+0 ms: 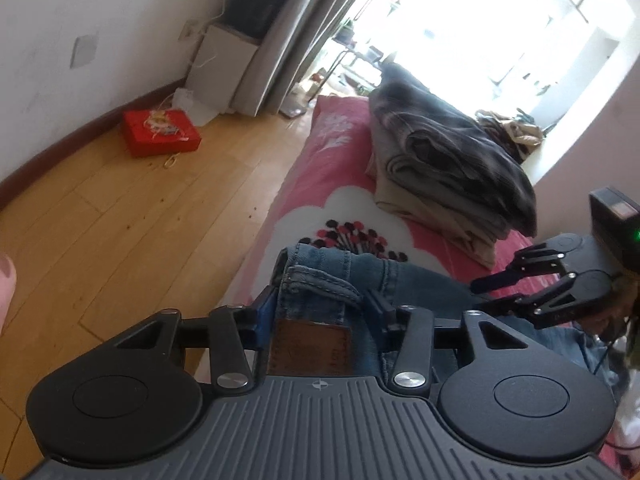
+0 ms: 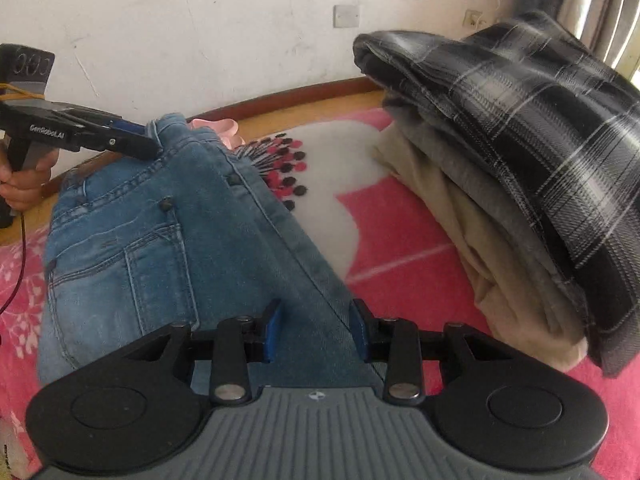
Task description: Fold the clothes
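Observation:
Blue jeans (image 2: 140, 240) lie on a pink flowered blanket (image 2: 400, 240), back pocket up. My left gripper (image 1: 320, 308) is shut on the bunched waistband at the bed's edge, just above the brown leather patch (image 1: 308, 344). The right wrist view shows the left gripper (image 2: 152, 146) at the far left, pinching that waistband corner, with a hand (image 2: 24, 184) on its handle. Pointing steeply down, my right gripper (image 2: 316, 328) hangs over the jeans' leg with its jaws partly apart. Denim shows flat below them, not pinched. In the left wrist view the right gripper (image 1: 480, 294) reaches in from the right over the jeans (image 1: 384, 272).
A stack of folded clothes (image 2: 500, 120) topped by a dark plaid piece stands on the bed beside the jeans, seen as the stack (image 1: 452, 160). A red box (image 1: 160, 132) lies on the wooden floor (image 1: 120, 220) by the wall. Pink cloth (image 2: 212, 124) peeks out behind the waistband.

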`<state>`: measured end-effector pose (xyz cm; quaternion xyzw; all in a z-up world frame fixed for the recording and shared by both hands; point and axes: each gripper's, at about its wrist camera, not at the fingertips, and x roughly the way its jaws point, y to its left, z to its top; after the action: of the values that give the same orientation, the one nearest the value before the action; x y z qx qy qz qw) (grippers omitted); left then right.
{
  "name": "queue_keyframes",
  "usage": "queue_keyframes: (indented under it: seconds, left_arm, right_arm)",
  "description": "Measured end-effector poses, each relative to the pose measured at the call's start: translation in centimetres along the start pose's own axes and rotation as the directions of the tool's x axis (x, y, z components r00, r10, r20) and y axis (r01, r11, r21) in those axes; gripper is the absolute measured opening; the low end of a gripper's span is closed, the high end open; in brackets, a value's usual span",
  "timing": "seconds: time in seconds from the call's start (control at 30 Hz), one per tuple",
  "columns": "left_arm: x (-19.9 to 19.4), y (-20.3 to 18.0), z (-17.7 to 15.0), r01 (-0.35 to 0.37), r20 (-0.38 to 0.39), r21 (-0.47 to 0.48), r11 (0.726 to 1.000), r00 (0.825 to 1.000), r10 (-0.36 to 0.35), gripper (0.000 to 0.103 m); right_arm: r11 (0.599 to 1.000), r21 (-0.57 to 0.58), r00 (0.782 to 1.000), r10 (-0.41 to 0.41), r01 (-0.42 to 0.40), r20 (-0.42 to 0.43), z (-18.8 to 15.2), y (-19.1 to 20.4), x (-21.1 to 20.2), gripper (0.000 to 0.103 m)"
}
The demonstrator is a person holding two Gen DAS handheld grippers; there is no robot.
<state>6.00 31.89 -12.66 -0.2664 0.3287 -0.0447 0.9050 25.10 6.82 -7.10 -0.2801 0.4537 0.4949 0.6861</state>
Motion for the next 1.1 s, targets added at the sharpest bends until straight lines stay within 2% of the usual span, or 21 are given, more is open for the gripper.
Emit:
queue_keyframes:
  seconds: [0.2, 0.33, 0.37, 0.4, 0.43, 0.57, 0.7, 0.8, 0.9, 1.03, 1.1]
  left_arm:
    - [-0.1, -0.2, -0.4, 0.005, 0.029, 0.016, 1.0, 1.0, -0.006, 0.036]
    - [-0.2, -0.3, -0.6, -0.005, 0.048, 0.021, 1.0, 0.999, 0.004, 0.035]
    - [-0.3, -0.4, -0.7, -0.013, 0.057, 0.027, 1.0, 0.998, 0.012, 0.034]
    - [-0.5, -0.6, -0.7, -0.022, 0.068, 0.033, 0.999, 0.997, 0.02, 0.033]
    - [-0.7, -0.7, -0.8, -0.031, 0.081, 0.04, 0.999, 0.996, 0.027, 0.033]
    - [-1.5, -1.4, -0.6, -0.054, 0.114, 0.053, 0.997, 0.992, 0.048, 0.028]
    - [-1.8, -1.5, 0.2, -0.044, 0.142, 0.035, 0.998, 0.989, 0.039, 0.027]
    - [-1.2, -1.5, 0.6, -0.058, 0.142, 0.041, 0.997, 0.989, 0.052, 0.027]
    - [-0.2, -1.3, 0.5, -0.081, 0.11, 0.05, 0.995, 0.991, 0.075, 0.027]
    - [0.7, -0.6, 0.0, -0.105, 0.072, 0.043, 0.994, 0.992, 0.102, 0.028]
    - [1.0, -0.4, 0.0, -0.114, 0.059, 0.037, 0.993, 0.992, 0.112, 0.032]
  right_arm:
    - [0.997, -0.012, 0.995, 0.073, -0.074, -0.063, 0.4, 0.2, 0.3, 0.039]
    - [0.999, -0.025, 0.996, 0.042, -0.044, -0.075, 0.1, 0.7, 1.1, 0.037]
    - [0.999, -0.015, 0.997, 0.03, -0.032, -0.066, 0.0, 0.8, 1.0, 0.032]
    - [1.0, -0.019, 0.998, 0.006, -0.007, -0.057, -0.1, 1.0, 0.9, 0.016]
    - [0.999, -0.036, 0.998, -0.032, 0.03, -0.045, -0.2, 1.5, 0.6, 0.004]
    - [0.991, -0.066, 0.993, -0.117, 0.118, 0.023, -0.3, 2.7, -1.6, 0.002]
    - [0.978, -0.087, 0.981, -0.181, 0.187, 0.07, 0.4, 3.1, -3.0, 0.002]
    - [0.965, -0.113, 0.97, -0.23, 0.237, 0.076, 1.3, 3.0, -2.4, 0.001]
    - [0.961, -0.132, 0.97, -0.237, 0.241, 0.046, 1.4, 2.7, -0.7, 0.001]
    - [0.964, -0.11, 0.97, -0.241, 0.243, 0.033, 0.8, 2.3, 1.3, 0.002]
    - [0.963, -0.072, 0.966, -0.256, 0.259, 0.046, 0.4, 2.1, 2.1, 0.004]
